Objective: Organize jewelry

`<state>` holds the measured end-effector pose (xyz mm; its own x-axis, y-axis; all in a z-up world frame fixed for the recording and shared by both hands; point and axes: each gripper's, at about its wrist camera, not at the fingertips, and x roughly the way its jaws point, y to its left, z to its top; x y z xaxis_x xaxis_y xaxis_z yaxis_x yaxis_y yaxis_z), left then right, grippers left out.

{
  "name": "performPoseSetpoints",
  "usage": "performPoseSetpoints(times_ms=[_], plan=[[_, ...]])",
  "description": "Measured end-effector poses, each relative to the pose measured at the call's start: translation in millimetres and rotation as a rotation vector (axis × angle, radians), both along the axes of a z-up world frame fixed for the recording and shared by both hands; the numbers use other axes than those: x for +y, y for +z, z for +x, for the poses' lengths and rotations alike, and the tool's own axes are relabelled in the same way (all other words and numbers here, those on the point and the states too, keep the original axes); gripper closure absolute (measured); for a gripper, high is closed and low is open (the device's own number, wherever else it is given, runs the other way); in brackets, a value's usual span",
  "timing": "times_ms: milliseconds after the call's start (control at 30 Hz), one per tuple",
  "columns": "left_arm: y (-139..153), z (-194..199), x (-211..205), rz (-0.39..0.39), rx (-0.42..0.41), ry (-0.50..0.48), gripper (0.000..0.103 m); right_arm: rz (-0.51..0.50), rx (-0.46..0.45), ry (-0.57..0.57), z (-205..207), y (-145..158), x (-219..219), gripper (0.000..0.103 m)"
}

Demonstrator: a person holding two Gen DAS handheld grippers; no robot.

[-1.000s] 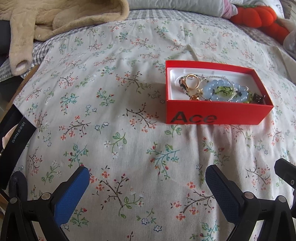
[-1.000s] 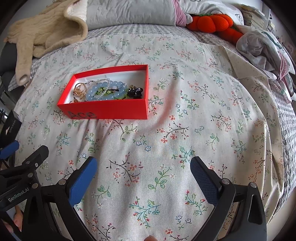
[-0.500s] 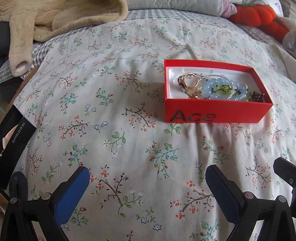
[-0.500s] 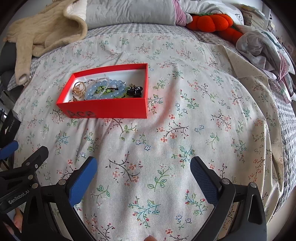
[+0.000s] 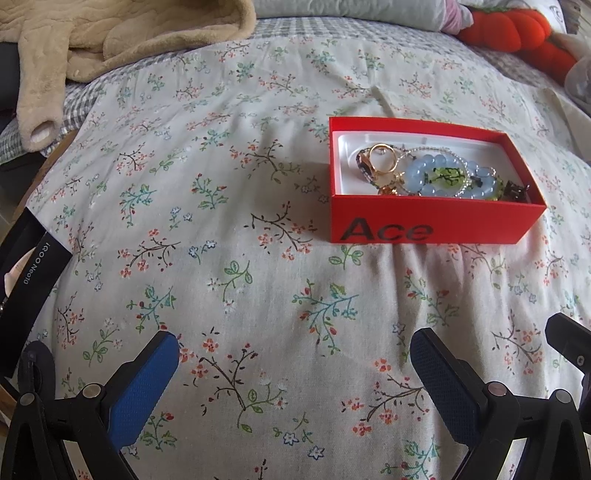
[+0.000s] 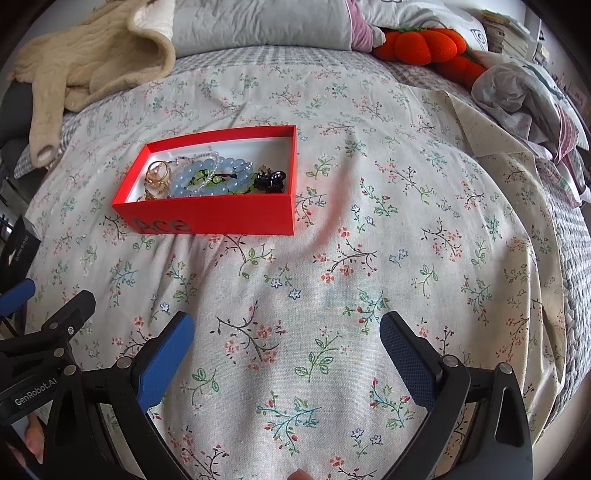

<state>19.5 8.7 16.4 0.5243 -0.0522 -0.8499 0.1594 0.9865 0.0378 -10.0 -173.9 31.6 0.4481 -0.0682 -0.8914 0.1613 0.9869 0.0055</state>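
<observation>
A red box marked "Ace" [image 5: 436, 225] [image 6: 210, 218] sits on the floral bedspread. Inside lie a blue bead bracelet [image 5: 439, 177] [image 6: 207, 177], gold rings [image 5: 382, 162] [image 6: 157, 173], a thin bead chain and a dark clip [image 6: 271, 180]. My left gripper [image 5: 295, 354] is open and empty, well in front of the box and to its left. My right gripper [image 6: 286, 339] is open and empty, in front of the box and to its right. The left gripper's side shows at the lower left of the right wrist view.
A beige fleece garment [image 5: 110, 33] [image 6: 92, 62] lies at the back left. Orange plush pumpkins [image 6: 424, 44] and pillows are at the back. Crumpled clothes [image 6: 535, 96] pile at the right. A black strap [image 5: 29, 266] hangs at the left edge.
Both grippers have drawn back slightly, so the red box sits a little higher in the left view. The jaws stay open and the jewelry has not moved.
</observation>
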Motion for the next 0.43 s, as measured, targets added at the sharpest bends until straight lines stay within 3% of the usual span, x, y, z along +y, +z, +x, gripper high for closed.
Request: performPoseSetpoints(times_ms=[433], plan=[[-6.6,2.3,2.8,0.030,-0.005,0.013,0.000,-0.005,0.005,-0.002,1.7,-3.3,2.2,0.001]])
